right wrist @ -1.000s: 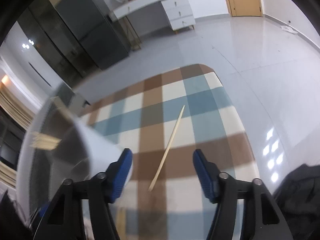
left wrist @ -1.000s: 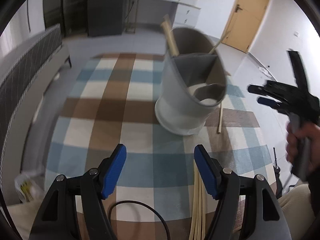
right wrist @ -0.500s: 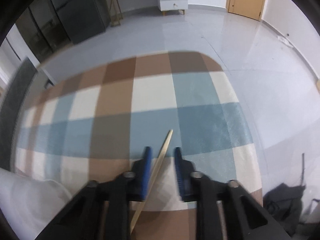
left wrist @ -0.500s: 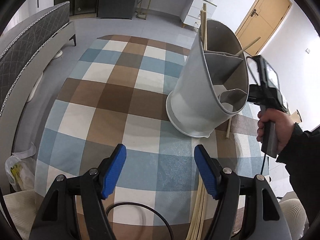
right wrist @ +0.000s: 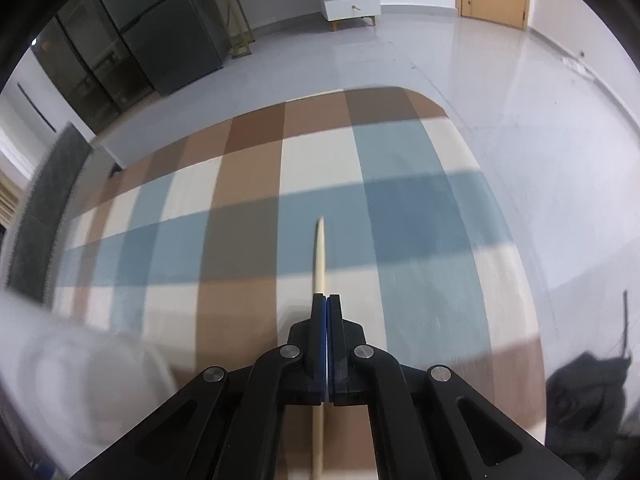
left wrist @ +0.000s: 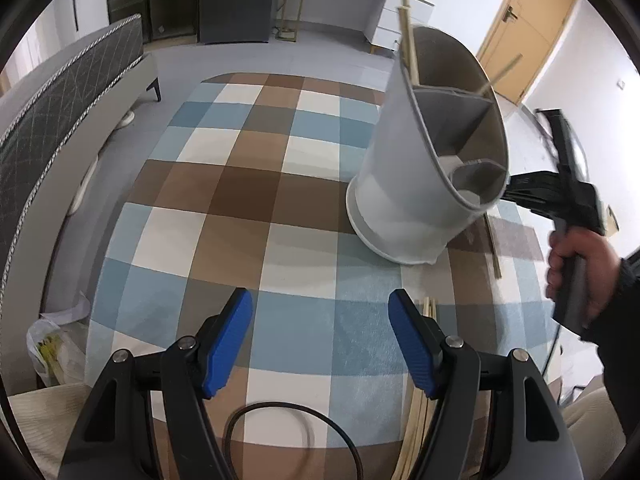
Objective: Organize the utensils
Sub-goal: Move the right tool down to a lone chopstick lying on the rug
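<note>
Between pads of right gripper (right wrist: 327, 300) a chopstick (right wrist: 319, 256) pinched tight, left gripper (left wrist: 320, 328) wide apart w/ nothing, grey holder (left wrist: 424, 184) ahead-right, checkered table (left wrist: 248, 200) below.

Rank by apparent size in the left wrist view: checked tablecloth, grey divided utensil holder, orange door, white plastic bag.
1. Checked tablecloth
2. Grey divided utensil holder
3. Orange door and white plastic bag: look alike in size, and the door is far off, so unranked.

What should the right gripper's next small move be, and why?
Probably lift and swing toward the grey divided utensil holder: the right gripper is shut on a thin wooden chopstick over the checked tablecloth, and the holder already has chopsticks in its back compartment.
</note>
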Action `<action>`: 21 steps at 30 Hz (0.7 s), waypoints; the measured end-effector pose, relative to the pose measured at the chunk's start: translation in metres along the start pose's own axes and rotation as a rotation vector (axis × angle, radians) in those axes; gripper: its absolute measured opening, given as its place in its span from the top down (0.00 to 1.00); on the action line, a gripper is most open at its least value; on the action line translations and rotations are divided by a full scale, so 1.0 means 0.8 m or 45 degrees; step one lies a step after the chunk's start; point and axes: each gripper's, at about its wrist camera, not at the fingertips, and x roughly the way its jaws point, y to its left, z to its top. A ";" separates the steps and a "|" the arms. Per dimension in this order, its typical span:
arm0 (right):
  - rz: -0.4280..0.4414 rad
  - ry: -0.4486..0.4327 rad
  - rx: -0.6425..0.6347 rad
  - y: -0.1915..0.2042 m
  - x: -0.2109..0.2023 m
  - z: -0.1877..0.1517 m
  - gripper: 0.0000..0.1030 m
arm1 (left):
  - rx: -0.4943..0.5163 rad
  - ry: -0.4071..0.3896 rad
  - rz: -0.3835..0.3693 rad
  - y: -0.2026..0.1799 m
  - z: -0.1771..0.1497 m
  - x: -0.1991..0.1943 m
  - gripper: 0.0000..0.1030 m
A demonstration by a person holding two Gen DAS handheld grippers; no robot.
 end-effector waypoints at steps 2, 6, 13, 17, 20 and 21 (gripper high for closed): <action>0.051 -0.008 0.037 -0.010 -0.018 -0.016 1.00 | 0.043 -0.013 0.022 -0.007 -0.005 -0.006 0.36; 0.132 0.023 0.020 -0.017 -0.042 -0.043 1.00 | 0.074 -0.023 0.048 -0.015 -0.014 -0.018 0.36; 0.009 0.064 -0.108 0.022 -0.012 -0.027 0.87 | 0.049 0.002 0.051 -0.008 -0.025 -0.017 0.36; -0.121 0.092 -0.184 0.034 0.013 -0.021 0.87 | -0.007 0.008 0.033 0.002 -0.016 -0.011 0.36; -0.180 0.064 -0.238 0.040 0.015 -0.023 0.86 | -0.048 0.038 0.018 0.008 -0.011 -0.001 0.36; -0.197 0.069 -0.271 0.044 0.015 -0.025 0.87 | -0.062 0.044 0.012 0.009 -0.010 0.001 0.36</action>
